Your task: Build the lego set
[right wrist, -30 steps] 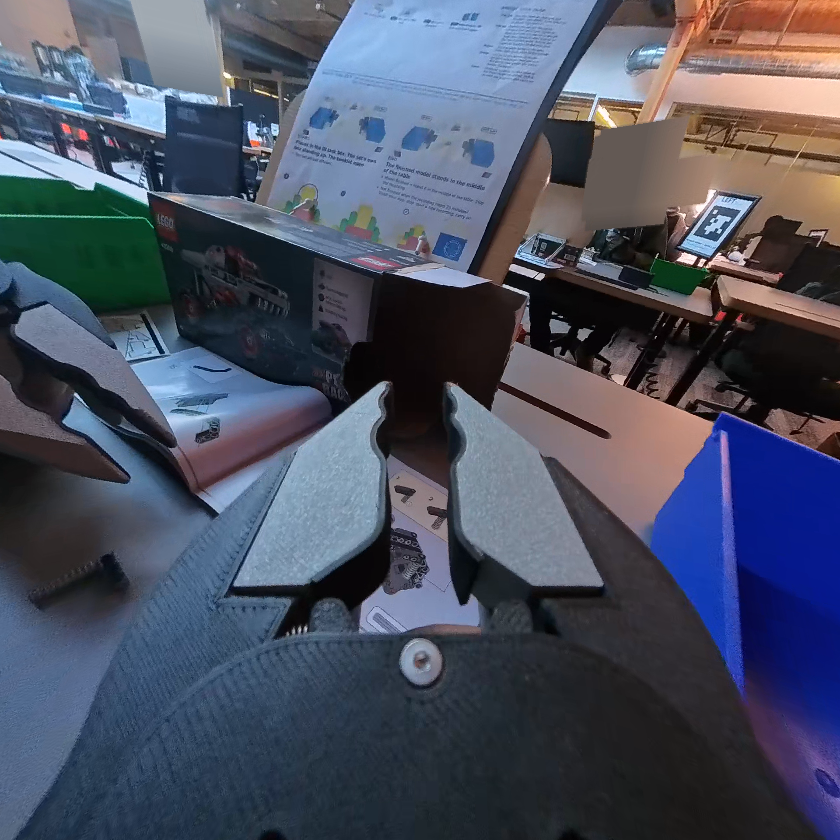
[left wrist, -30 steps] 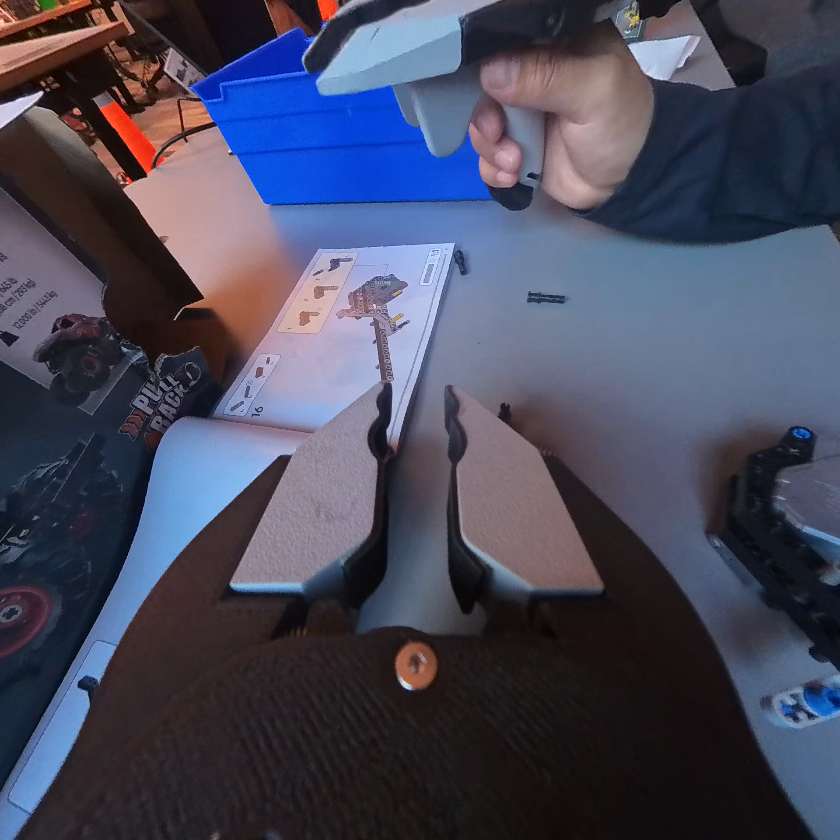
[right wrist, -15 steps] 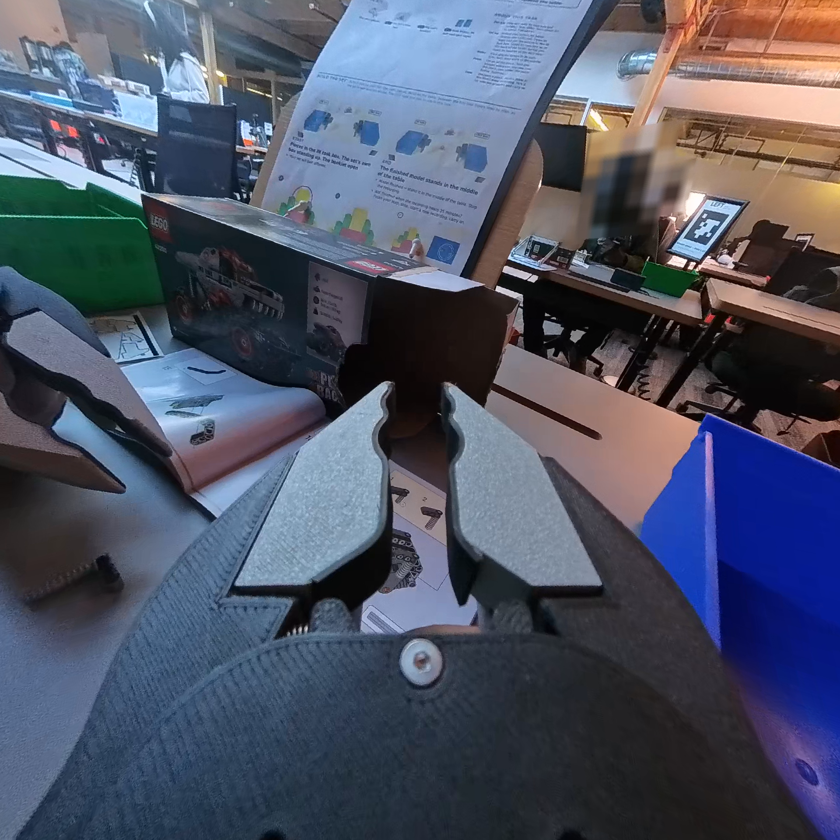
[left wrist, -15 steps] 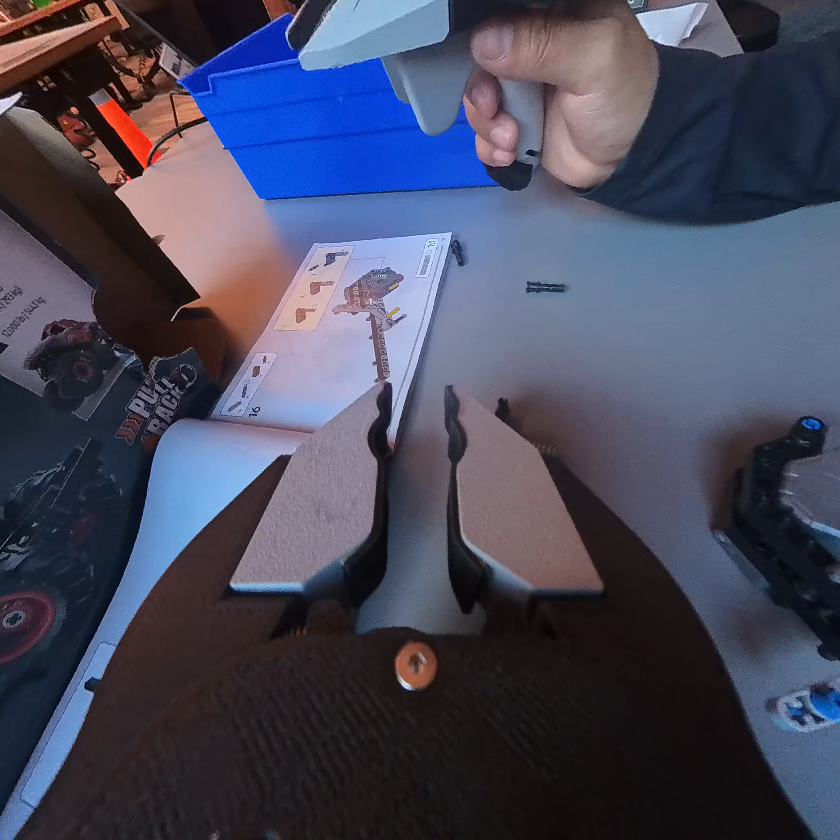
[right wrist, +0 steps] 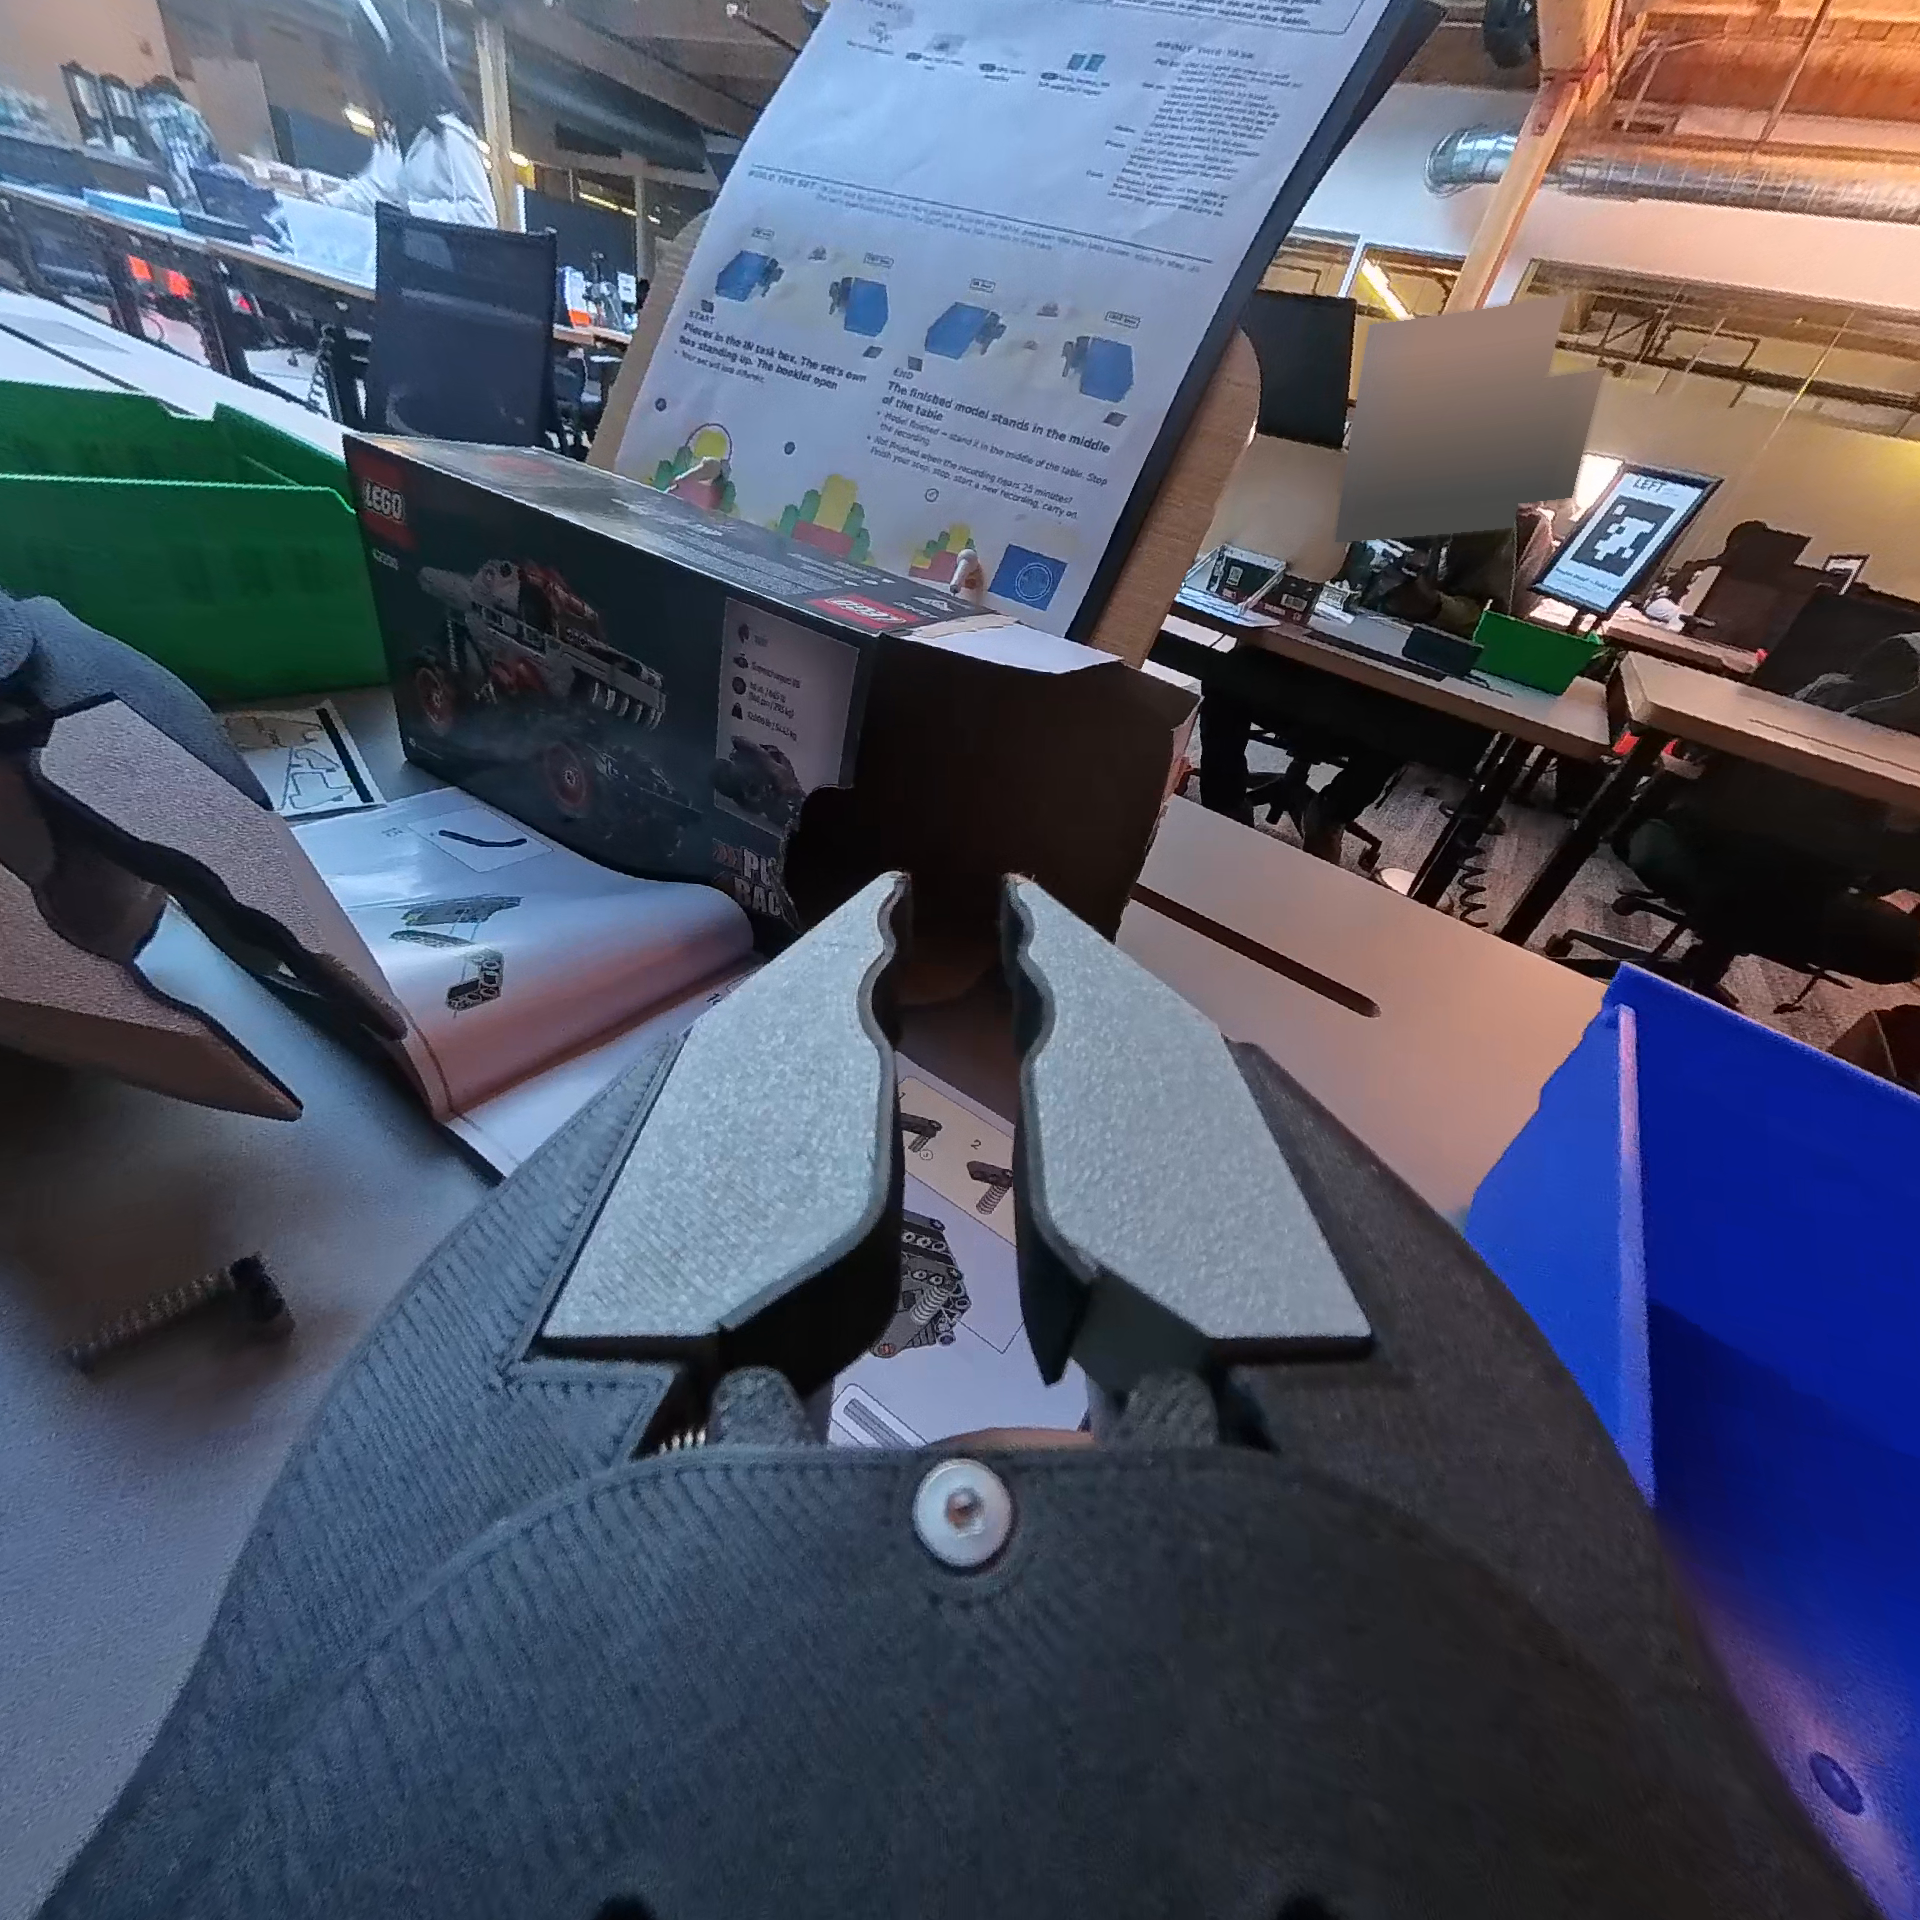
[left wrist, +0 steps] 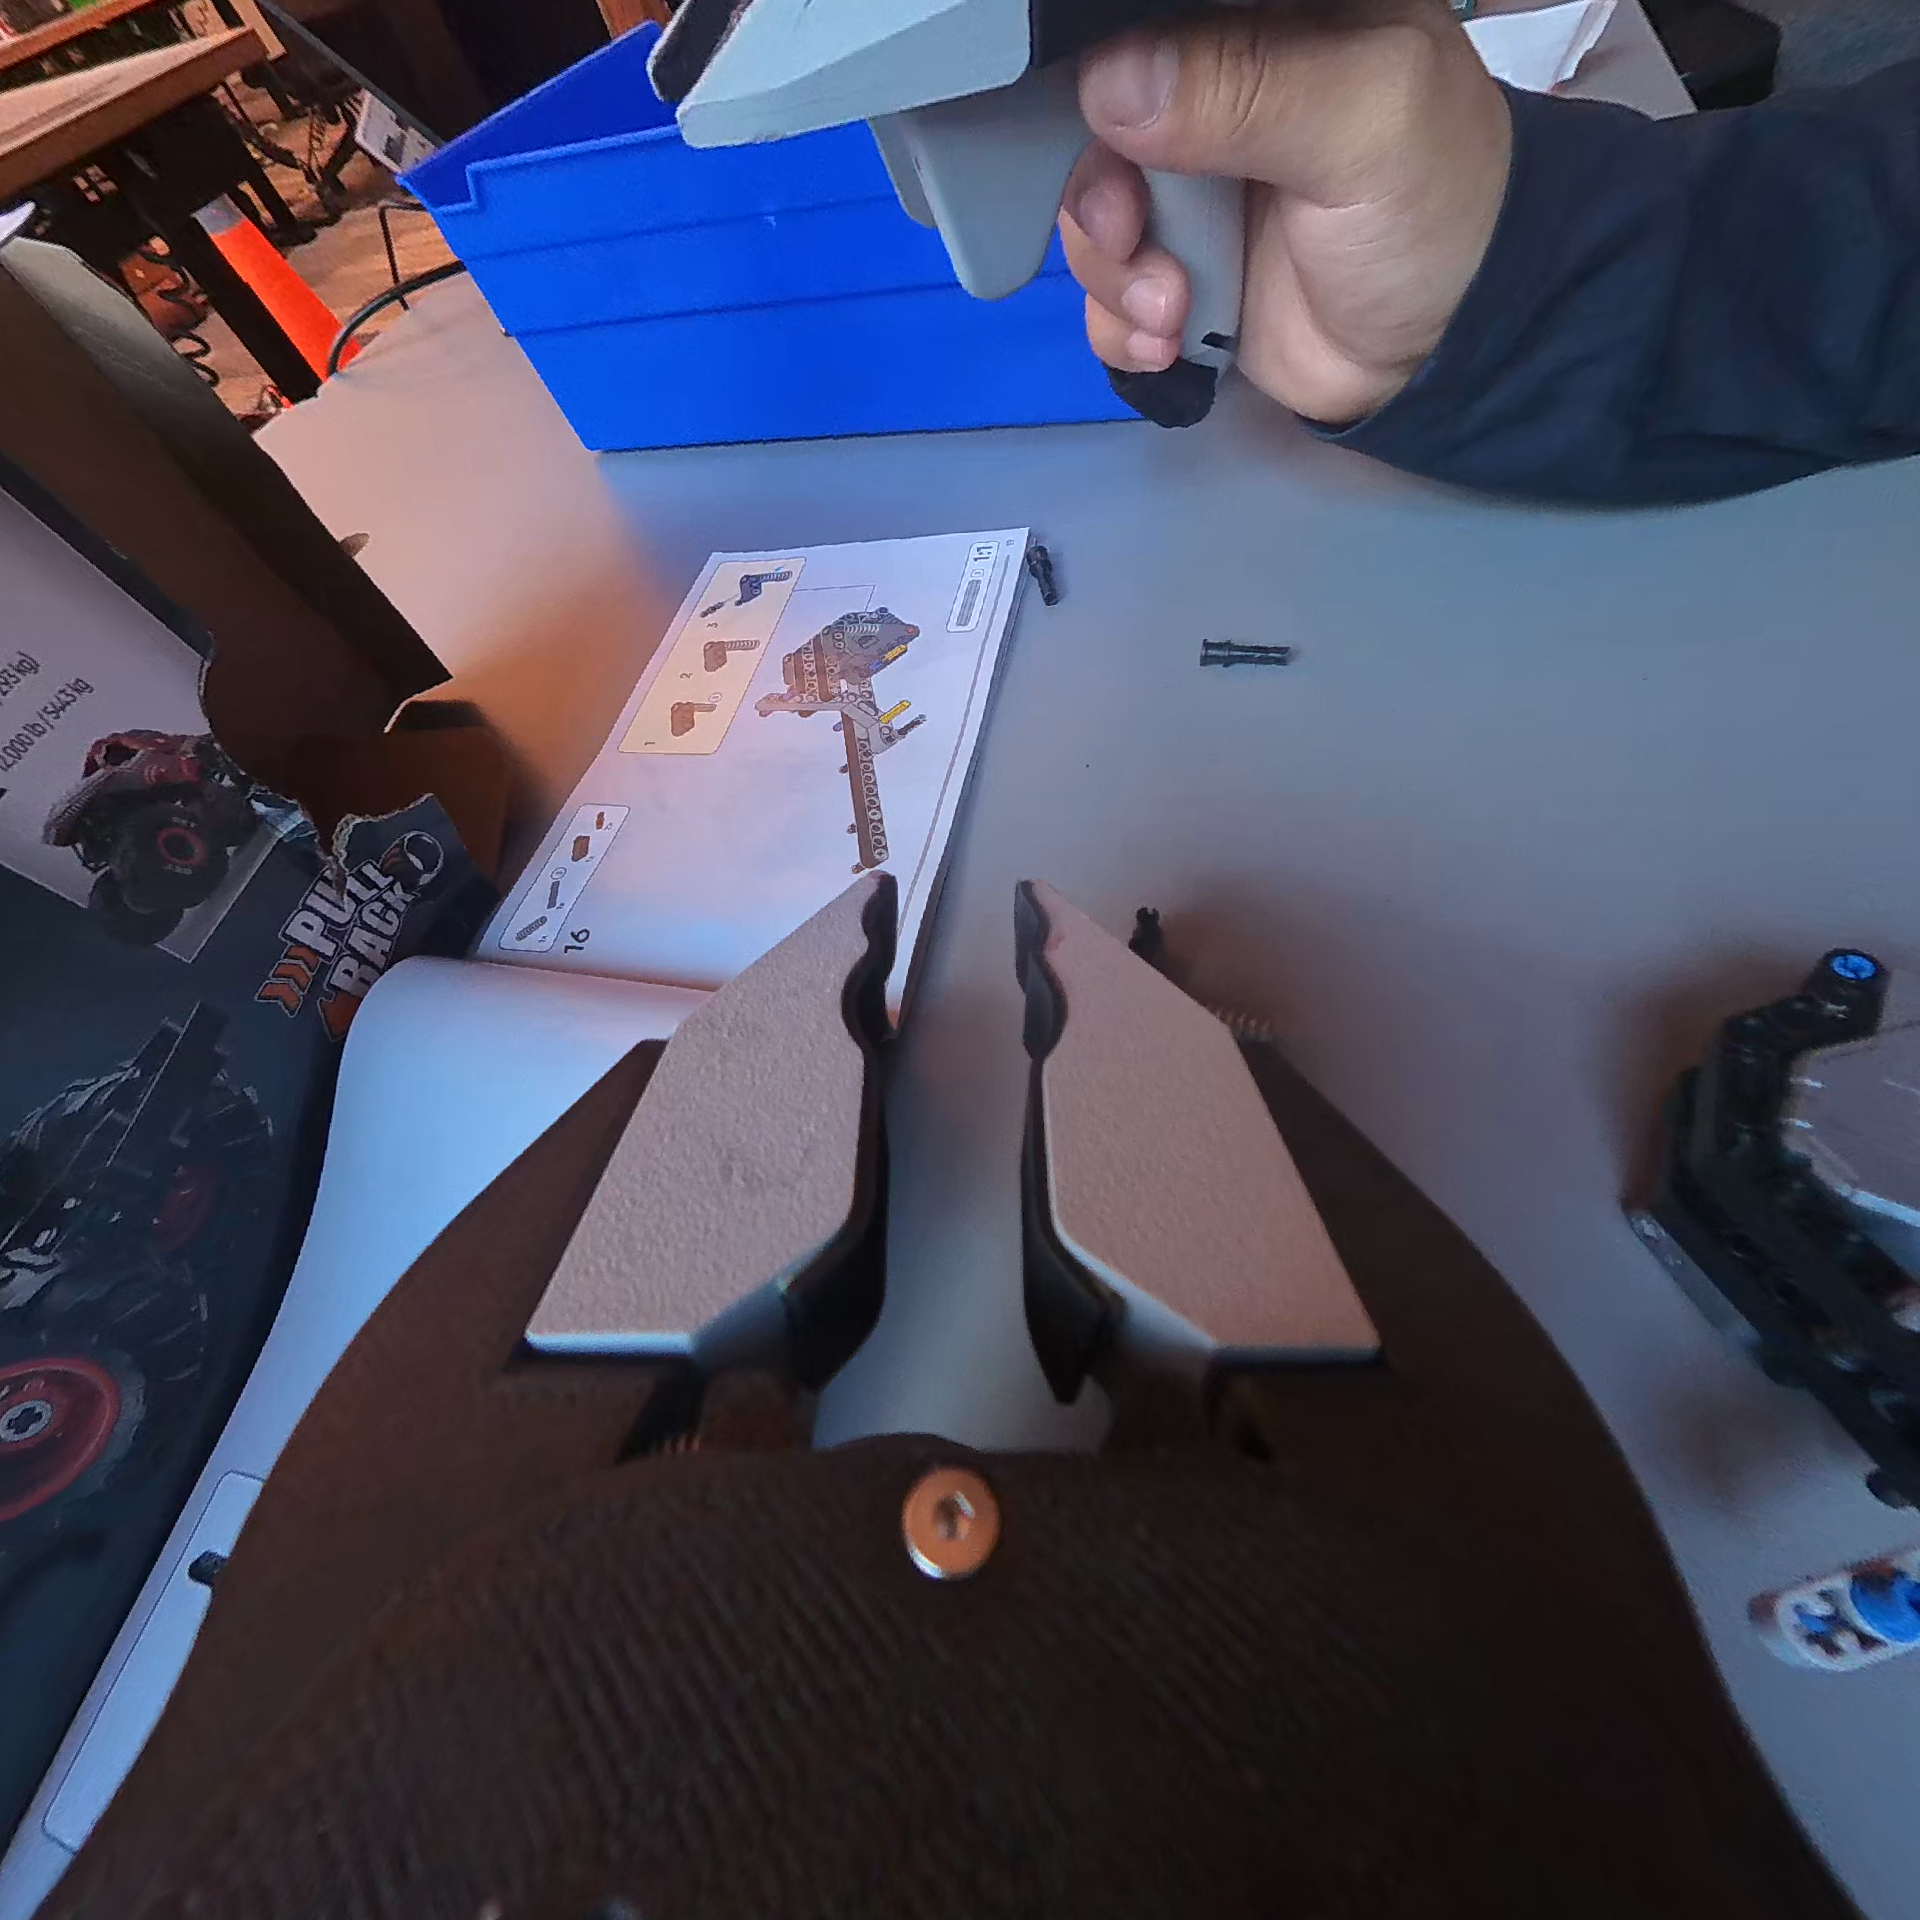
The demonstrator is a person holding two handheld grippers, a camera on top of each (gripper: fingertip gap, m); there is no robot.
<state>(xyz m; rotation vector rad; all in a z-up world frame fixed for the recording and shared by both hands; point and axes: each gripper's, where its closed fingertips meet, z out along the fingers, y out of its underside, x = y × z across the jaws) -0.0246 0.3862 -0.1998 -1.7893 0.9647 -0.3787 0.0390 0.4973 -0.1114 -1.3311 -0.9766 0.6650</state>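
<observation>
Box (left wrist: 114,935): lay at the far left of the grey table (left wrist: 1455,831), one end flap torn open (in the right wrist view it stood in front of a propped sheet (right wrist: 997,291)).
Booklet (left wrist: 769,748): lay open just right of the box, its near page curled up beside the left gripper's body.
Left gripper (left wrist: 951,899): empty, jaws a little apart, tips above the booklet's right edge and the bare table.
Spring (right wrist: 171,1314): a small dark coiled part on the table, near the left gripper in the right wrist view.
Right gripper (right wrist: 951,894): empty, jaws a little apart, held above the booklet and pointed at the box's open end.
Bin (left wrist: 748,281): blue, at the far side of the table, behind the booklet.
Pins: one (left wrist: 1042,574) just off the booklet's far corner, another (left wrist: 1244,652) lying alone farther right.
Hand (left wrist: 1288,197): gripped the right gripper's grey handle above the bin.
Lego build (left wrist: 1787,1153): black, partly assembled, a blue pin on top, at the right edge.
</observation>
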